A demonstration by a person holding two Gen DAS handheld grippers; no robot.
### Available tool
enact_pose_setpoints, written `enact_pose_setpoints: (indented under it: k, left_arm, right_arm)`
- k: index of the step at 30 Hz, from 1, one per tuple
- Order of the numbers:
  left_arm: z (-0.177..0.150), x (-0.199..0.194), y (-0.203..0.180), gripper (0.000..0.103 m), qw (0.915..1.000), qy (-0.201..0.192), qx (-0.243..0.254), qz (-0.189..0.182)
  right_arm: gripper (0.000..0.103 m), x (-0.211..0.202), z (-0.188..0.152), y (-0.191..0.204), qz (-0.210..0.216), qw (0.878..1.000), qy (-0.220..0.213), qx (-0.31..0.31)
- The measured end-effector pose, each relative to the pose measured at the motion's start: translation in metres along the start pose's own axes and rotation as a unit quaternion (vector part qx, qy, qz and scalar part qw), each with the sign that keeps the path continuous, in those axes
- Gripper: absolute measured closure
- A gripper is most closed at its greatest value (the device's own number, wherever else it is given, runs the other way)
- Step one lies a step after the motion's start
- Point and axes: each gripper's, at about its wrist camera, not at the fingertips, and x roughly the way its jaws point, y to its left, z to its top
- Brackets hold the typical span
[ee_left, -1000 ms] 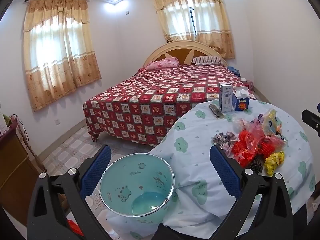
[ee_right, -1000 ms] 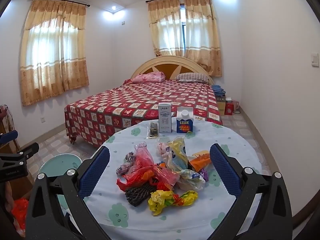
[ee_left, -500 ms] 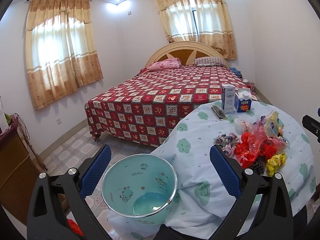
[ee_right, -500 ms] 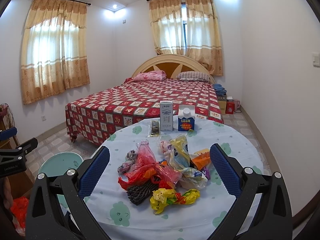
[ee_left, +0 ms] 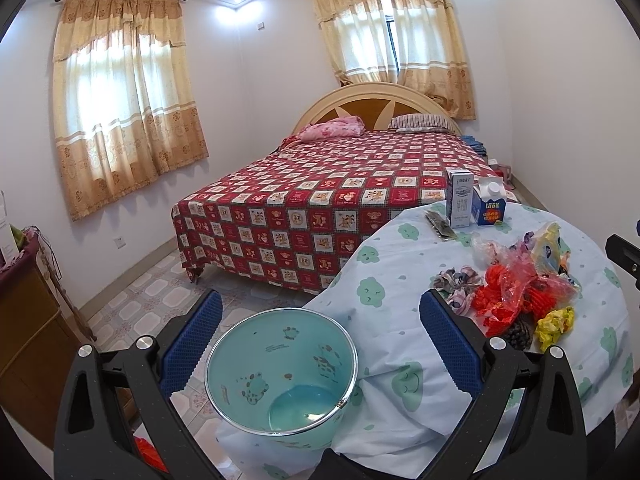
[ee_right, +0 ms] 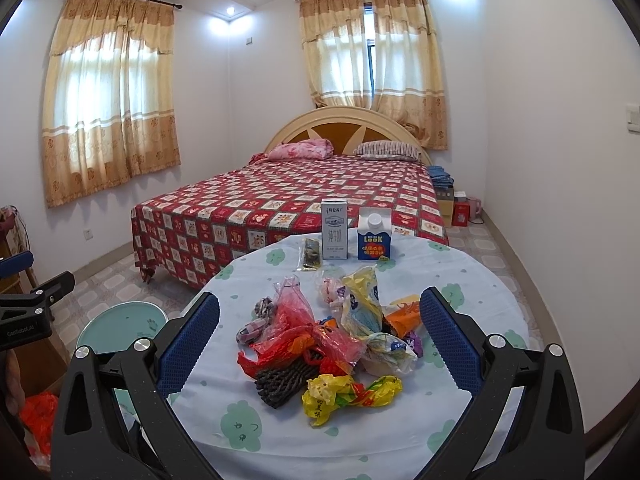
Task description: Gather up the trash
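Left gripper (ee_left: 320,350) jaws spread wide, empty, above the teal bin (ee_left: 280,372) at lower centre. Right gripper (ee_right: 320,346) jaws equally wide, empty, framing the trash pile (ee_right: 324,344) on the table (ee_right: 460,280).

White walls, curtained windows (ee_right: 116,92), red-quilted bed (ee_right: 304,196), tiled floor (ee_left: 152,300)

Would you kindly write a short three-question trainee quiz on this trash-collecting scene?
1. True or false: the light blue bin already holds wrappers.
2. Which stands right of the tall white milk carton: A) blue LOOK carton, B) cup, C) lamp?
3. Fill in: the crumpled yellow wrapper lies nearest the ____ gripper.

Key: 1 false, the bin is empty. 2 A. 3 right; both it and the left gripper are open and hold nothing.
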Motion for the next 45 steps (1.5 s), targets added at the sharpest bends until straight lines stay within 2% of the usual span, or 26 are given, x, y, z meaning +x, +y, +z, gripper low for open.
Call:
enact_pose_setpoints:
  k: [45]
  left_arm:
    - [-0.0006,-0.0015,0.006,0.006,1.0,0.003,0.001,0.0]
  right_arm:
    - [0.005,0.0039,-0.0063,-0.0002,-0.002,1.0,0.005,0.003]
